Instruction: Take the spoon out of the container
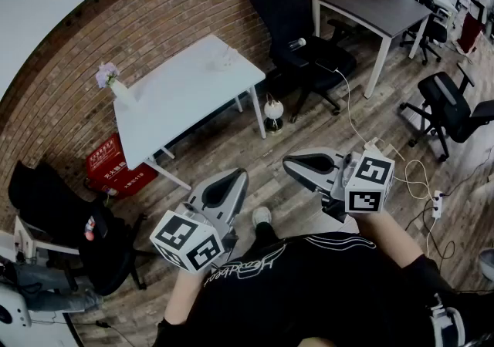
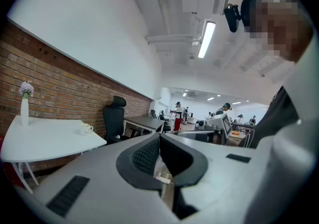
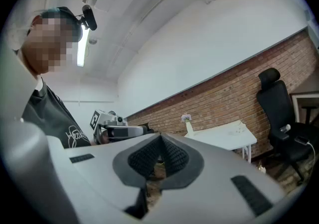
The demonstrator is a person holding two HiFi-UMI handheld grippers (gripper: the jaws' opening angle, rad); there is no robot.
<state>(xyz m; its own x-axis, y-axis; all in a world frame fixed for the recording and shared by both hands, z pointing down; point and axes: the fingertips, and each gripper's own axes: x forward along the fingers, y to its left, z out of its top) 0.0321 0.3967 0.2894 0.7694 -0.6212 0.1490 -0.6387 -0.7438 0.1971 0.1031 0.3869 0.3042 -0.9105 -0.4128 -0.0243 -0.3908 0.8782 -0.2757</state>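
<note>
Both grippers are held close to the person's body, well short of the white table (image 1: 185, 91). My left gripper (image 1: 239, 176) is shut with nothing between its jaws, which meet at the tip in the left gripper view (image 2: 159, 137). My right gripper (image 1: 289, 162) is also shut and empty (image 3: 160, 141). A small white cup (image 1: 224, 60) stands near the table's far right corner, and shows too in the left gripper view (image 2: 85, 129). A vase with purple flowers (image 1: 112, 83) stands at the table's left end. No spoon can be made out at this distance.
A black office chair (image 1: 297, 21) and a dark desk (image 1: 370, 2) stand right of the table. A red box (image 1: 108, 166) sits under the table's left end. Cables and a power strip (image 1: 438, 203) lie on the wooden floor at right. Another black chair (image 1: 69, 230) is at left.
</note>
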